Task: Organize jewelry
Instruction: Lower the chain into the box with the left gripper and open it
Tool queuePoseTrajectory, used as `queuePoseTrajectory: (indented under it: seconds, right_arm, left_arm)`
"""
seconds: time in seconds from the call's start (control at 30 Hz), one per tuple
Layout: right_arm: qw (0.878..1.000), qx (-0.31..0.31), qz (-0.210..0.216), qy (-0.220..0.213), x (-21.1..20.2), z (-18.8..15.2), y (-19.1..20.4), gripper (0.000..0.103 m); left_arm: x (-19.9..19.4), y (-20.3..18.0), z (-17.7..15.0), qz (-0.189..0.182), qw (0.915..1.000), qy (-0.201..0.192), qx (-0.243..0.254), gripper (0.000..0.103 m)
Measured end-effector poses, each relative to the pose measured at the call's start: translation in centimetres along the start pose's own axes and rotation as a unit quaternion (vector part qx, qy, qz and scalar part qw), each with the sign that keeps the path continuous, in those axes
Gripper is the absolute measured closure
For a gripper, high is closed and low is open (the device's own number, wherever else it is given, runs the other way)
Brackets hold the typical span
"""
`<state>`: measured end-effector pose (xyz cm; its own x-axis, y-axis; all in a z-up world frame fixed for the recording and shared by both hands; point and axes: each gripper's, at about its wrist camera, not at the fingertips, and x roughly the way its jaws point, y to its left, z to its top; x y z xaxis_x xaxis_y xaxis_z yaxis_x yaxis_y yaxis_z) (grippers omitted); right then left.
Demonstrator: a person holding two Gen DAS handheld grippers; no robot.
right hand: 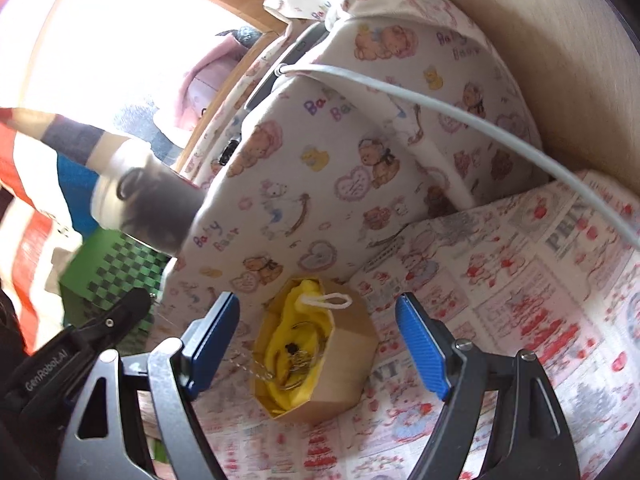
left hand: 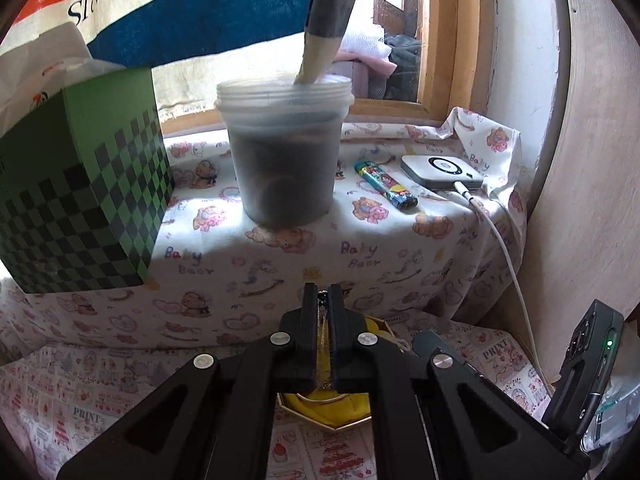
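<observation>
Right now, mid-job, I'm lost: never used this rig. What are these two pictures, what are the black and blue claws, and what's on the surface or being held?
No robot here: a person holds a two-finger gripper in each hand, with a fisheye camera on each looking along its fingers.

The left wrist view shows the black left gripper, shut on a thin chain. Beyond it, a raised ledge under bear-print cloth carries a cloudy plastic tub, a green checkered box, a lighter and a white device with a cable.

The right wrist view shows the blue-padded right gripper, open and holding nothing, above a small cardboard box lined with yellow cloth, jewelry inside.
</observation>
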<state>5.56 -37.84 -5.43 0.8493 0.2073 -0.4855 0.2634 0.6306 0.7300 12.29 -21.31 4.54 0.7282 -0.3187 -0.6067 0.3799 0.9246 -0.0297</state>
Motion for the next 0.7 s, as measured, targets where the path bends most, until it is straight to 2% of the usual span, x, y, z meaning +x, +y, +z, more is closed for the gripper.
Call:
queuePoseTrajectory:
  seconds: [0.27,0.53,0.7]
  right_arm:
    - [1.0,0.001,-0.002,0.004,0.2,0.0,0.0,0.024]
    - [1.0,-0.005,-0.006,0.001,0.0,0.1,0.2,0.024]
    - [1.0,0.0,-0.012,0.001,0.1,0.2,-0.1,0.024]
  left_arm:
    - [1.2,0.9,-0.6,-0.015,0.9995,0.026,-0.008,0.099]
    - [2.4,1.4,-0.8,-0.003,0.9994,0.034,-0.01,0.099]
    - [3.6,1.4,-1.1,-0.019,0.9988,0.043,-0.014,0.099]
